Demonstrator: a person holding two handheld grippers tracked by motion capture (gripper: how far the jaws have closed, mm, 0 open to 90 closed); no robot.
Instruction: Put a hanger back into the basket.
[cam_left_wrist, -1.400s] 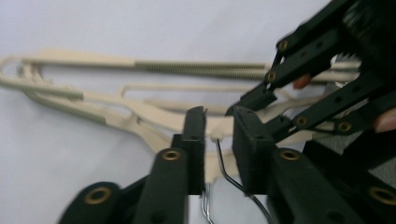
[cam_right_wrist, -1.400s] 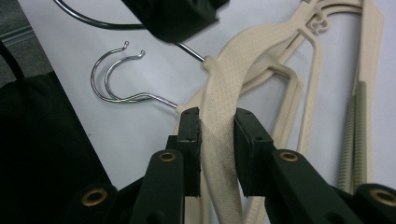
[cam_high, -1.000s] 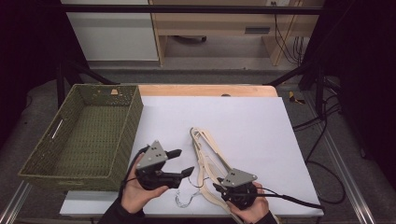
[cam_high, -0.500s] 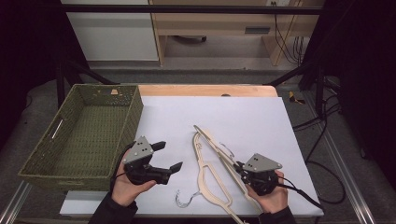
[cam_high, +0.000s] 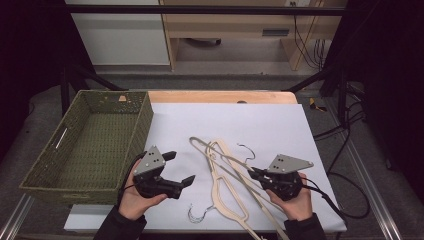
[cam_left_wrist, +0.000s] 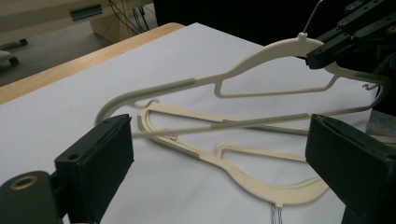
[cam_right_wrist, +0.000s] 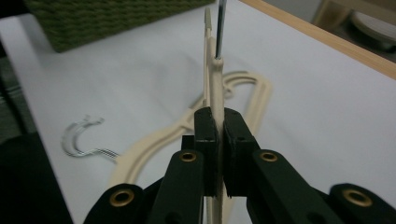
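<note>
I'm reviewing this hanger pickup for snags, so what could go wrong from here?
1. The right hand-held gripper pinches the raised hanger only near its neck; it could swing or slip.
2. That hanger's lower bar crosses the flat hanger on the white sheet, so lifting may drag it.
3. The left hand-held gripper is open, steadying nothing.

The upper hanger (cam_high: 220, 156) has been raised at one end by the right hand-held gripper (cam_high: 255, 174); the left hand-held gripper (cam_high: 179, 168) jaws have just been opened, nothing between them.
</note>
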